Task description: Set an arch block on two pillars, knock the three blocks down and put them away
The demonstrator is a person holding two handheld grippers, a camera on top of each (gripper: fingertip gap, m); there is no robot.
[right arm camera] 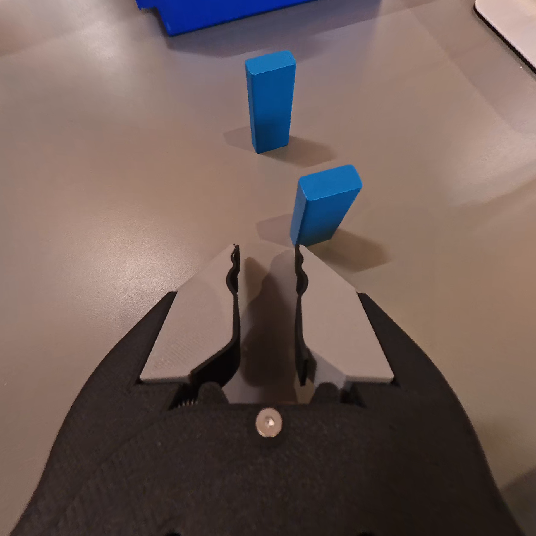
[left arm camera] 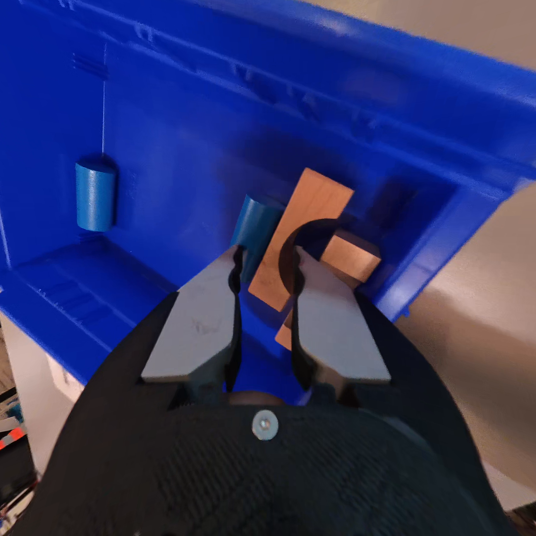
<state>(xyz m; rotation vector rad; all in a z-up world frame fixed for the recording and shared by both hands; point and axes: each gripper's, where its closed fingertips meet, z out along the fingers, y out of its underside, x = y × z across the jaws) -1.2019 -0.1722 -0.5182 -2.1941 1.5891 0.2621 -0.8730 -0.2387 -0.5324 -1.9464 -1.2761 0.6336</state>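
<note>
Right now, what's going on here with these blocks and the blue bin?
A person works two handheld grippers. The left gripper reaches into the blue bin, its open fingers around the wooden arch block, which lies beside a blue cylinder and a wooden block. The right gripper is open and empty over the table, near two upright blue pillars. No arch is on them yet.

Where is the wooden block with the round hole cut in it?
In the left wrist view, the wooden arch block lies inside the blue bin, just past the left gripper's fingers, with a blue cylinder to its left and a plain wooden block to its right.
</note>
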